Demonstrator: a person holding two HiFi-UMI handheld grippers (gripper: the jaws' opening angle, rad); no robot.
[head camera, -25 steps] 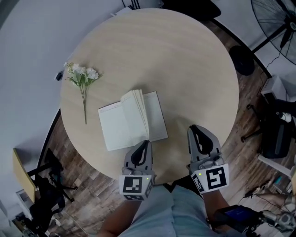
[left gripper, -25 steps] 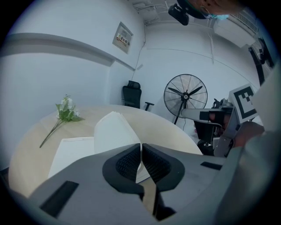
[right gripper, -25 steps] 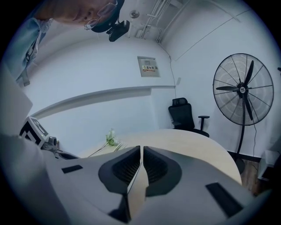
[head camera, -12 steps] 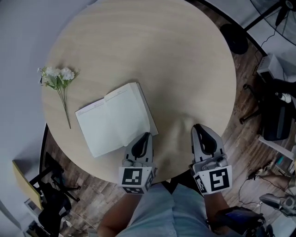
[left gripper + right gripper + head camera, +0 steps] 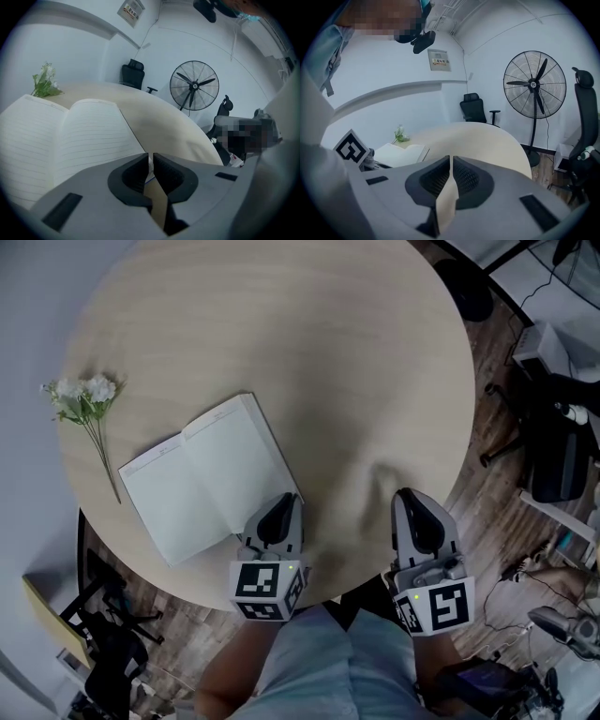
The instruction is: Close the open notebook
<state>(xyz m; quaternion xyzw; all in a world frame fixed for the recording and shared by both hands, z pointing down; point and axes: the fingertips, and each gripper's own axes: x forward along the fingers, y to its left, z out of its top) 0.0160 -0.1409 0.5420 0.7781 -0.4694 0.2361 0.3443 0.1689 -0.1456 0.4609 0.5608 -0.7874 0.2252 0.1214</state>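
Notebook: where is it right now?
Head view: the notebook lies open on the round table, left of centre, between the flowers on its left and the left gripper at its near right corner.

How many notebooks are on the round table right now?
1. The open notebook lies by the round table's near edge, between the flower sprig and the left gripper's tip. No other shows on the visible tabletop.

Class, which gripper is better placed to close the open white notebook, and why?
Left: the left gripper is at the near corner of the open white notebook; the right gripper is well apart from it.
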